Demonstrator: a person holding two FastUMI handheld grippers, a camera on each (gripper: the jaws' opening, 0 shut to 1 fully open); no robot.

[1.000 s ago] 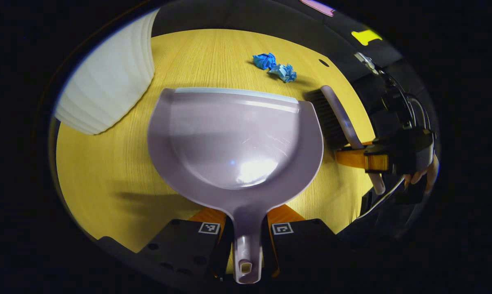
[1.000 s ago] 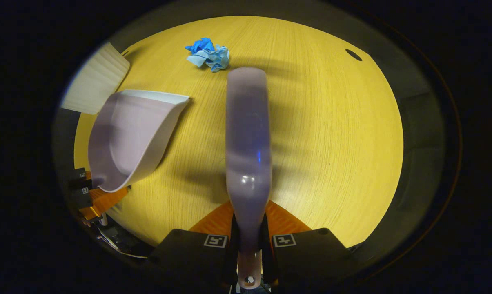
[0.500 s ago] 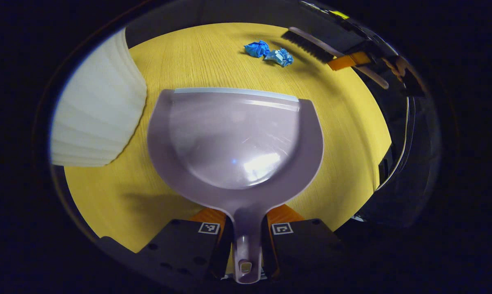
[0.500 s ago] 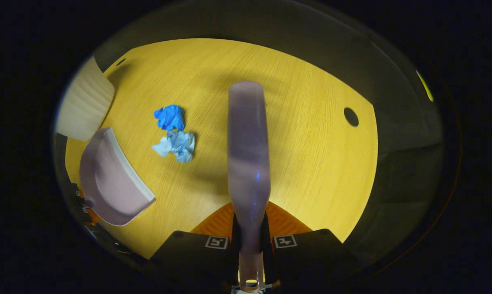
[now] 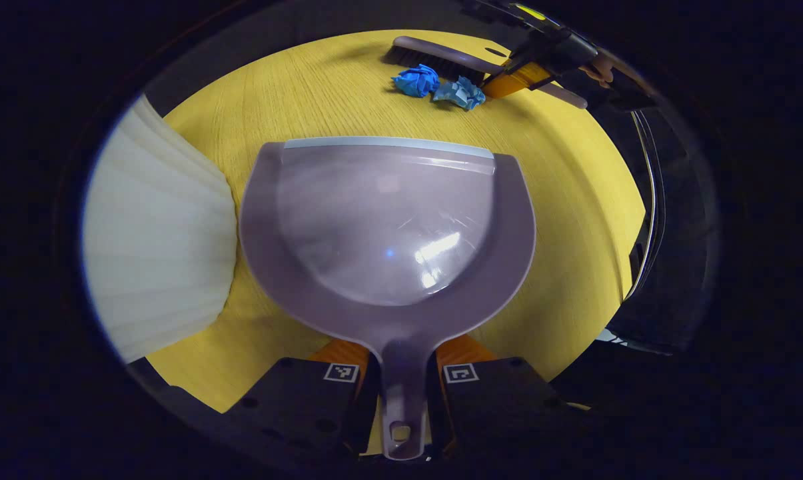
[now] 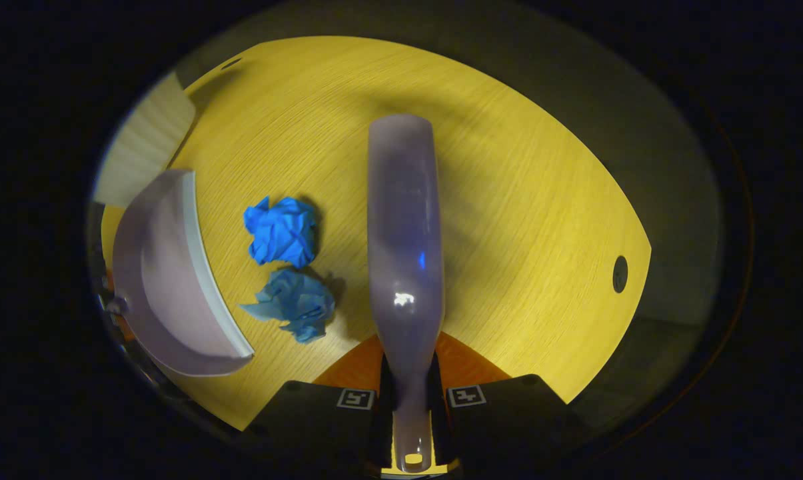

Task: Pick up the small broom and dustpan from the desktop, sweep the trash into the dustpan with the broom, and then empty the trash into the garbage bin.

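Note:
My left gripper (image 5: pixel 401 393) is shut on the handle of the lilac dustpan (image 5: pixel 384 227), whose lip faces two blue crumpled paper balls (image 5: pixel 438 87) on the yellow desktop (image 5: pixel 574 200). Just behind those balls lies the broom (image 5: pixel 441 59), bristles down, with the right gripper (image 5: pixel 514 75) and a hand on its handle. In the right gripper view my right gripper (image 6: pixel 411 407) is shut on the lilac broom (image 6: pixel 402 247). The darker blue ball (image 6: pixel 281 230) and the paler blue ball (image 6: pixel 294 307) lie just left of it, between the broom and the dustpan (image 6: pixel 164 280).
A white ribbed garbage bin (image 5: pixel 158 240) stands at the dustpan's left side, touching or nearly touching it; the bin (image 6: pixel 151 137) also shows far left beyond the dustpan. A cable hole (image 6: pixel 620 273) sits near the desk's right edge. Dark booth wall rings the desk.
The broom has swung round to the far side of the paper balls and come down close beside them. The dustpan has shifted closer to the bin, still facing the balls.

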